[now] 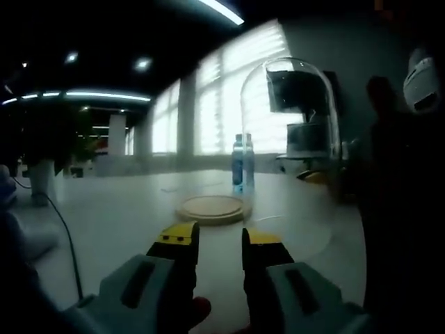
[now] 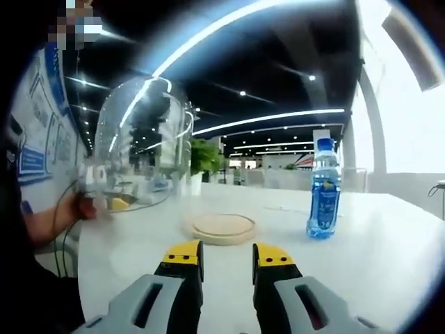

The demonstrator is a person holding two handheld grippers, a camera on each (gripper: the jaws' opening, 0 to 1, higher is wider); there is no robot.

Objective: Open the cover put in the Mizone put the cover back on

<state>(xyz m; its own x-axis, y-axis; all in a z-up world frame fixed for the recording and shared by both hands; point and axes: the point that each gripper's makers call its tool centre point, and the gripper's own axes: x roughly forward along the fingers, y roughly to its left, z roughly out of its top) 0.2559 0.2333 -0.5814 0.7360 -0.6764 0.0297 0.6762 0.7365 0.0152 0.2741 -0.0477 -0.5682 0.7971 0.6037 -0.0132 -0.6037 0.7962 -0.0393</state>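
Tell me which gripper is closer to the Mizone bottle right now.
Right, as far as I can judge. The Mizone bottle stands just ahead-right of the right gripper; from the left gripper it sits farther off, beyond the wooden base.

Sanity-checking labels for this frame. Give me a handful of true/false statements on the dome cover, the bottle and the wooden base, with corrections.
1. The glass dome cover sits on the wooden base. False: it is lifted off and held to one side, above the table.
2. The Mizone bottle stands upright on the table. True.
3. The bottle is already on the wooden base. False: it stands beside the base, apart from it.
4. The wooden base has nothing on it. True.
5. The right gripper is clamped on the bottle. False: its jaws are parted and hold nothing.
6. The left gripper is open with nothing between its jaws. True.
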